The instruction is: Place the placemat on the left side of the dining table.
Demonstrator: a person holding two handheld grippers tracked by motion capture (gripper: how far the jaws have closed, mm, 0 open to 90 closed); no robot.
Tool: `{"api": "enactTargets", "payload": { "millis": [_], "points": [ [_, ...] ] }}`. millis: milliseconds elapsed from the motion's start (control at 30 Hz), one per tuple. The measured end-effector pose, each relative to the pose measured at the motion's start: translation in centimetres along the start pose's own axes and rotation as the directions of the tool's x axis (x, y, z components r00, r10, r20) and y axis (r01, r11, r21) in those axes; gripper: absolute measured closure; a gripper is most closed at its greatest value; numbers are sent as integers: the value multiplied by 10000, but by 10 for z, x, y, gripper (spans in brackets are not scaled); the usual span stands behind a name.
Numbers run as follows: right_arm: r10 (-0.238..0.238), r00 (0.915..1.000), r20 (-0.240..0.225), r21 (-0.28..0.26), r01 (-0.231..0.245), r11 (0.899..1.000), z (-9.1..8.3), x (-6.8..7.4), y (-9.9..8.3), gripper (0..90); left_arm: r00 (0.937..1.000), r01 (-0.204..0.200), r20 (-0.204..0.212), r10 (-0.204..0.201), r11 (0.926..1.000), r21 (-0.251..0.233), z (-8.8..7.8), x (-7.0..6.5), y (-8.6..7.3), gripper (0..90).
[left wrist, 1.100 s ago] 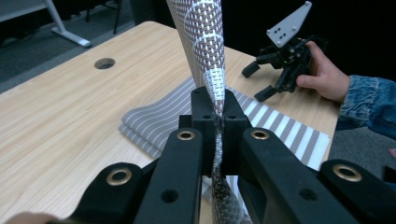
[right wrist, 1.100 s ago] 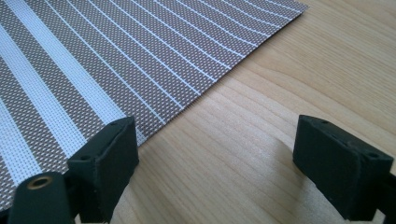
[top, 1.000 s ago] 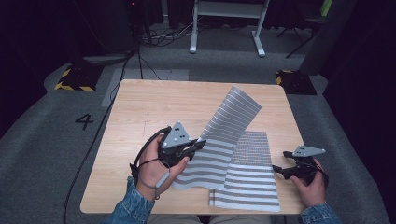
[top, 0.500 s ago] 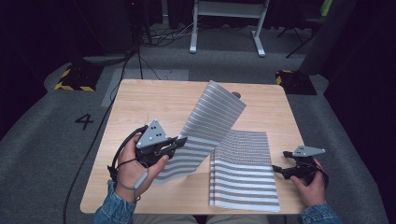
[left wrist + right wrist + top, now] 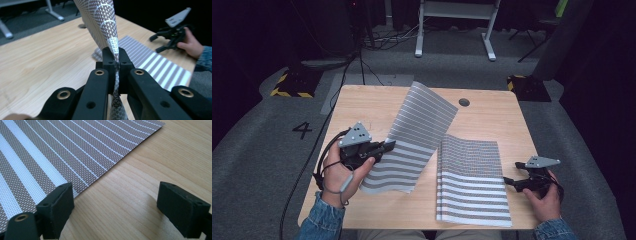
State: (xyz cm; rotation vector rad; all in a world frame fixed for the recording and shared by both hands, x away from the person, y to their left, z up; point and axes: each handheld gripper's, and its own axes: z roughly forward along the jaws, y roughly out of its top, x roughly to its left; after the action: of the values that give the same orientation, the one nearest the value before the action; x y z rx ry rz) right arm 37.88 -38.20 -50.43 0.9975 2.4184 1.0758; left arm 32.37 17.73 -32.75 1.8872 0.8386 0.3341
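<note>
A brown-and-white striped woven mat rises in a curved sheet over the middle of the wooden table. My left gripper is shut on its left edge; in the left gripper view the mat runs up from between the closed jaws of the left gripper. A flat striped part lies at the front right, meeting the lifted sheet along its left edge. My right gripper rests open at that flat part's right edge. In the right gripper view the right gripper has one jaw at the mat's edge and bare wood between.
A round hole sits in the tabletop near the far edge. A white metal frame stands on the floor behind the table. Yellow-black tape and a painted 4 mark the floor at left. A black cable trails from the left gripper.
My left gripper has moved to the left with the mat's edge, swinging the lifted sheet off the flat part. The right gripper has stayed in place.
</note>
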Motion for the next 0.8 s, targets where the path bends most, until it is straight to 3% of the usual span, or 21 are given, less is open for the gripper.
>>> {"api": "enactTargets", "payload": {
  "millis": [100,233,300,633,700,733,767,800],
  "points": [
    [0,10000,2,-1,0,10000,0,0,0,144,9990,103,-446,-87,9993,355,6,21,-9,884],
    [0,10000,1,-3,0,10000,0,0,0,144,9968,86,-799,-23,9969,782,10,36,-14,883],
    [1,10000,5,-2,-1,10000,0,0,0,144,9920,-177,-1223,322,9928,1184,16,51,-18,882],
    [17,10000,10,-4,-17,10000,0,0,0,144,9867,-75,-1593,329,9874,1580,35,84,-30,879],
    [11,10000,13,-3,-11,10000,0,0,0,144,9794,-55,-1980,382,9866,1631,38,95,-33,865],
    [11,10000,13,-3,-11,10000,0,0,0,144,9794,-55,-1980,382,9866,1631,38,95,-33,827],
    [14,10000,13,-5,-14,10000,0,0,0,144,9688,-2,-2447,396,9873,1587,40,101,-36,827],
    [14,10000,12,-6,-14,10000,0,0,0,144,9577,75,-2856,367,9883,1522,40,104,-37,731]
  ]
}}
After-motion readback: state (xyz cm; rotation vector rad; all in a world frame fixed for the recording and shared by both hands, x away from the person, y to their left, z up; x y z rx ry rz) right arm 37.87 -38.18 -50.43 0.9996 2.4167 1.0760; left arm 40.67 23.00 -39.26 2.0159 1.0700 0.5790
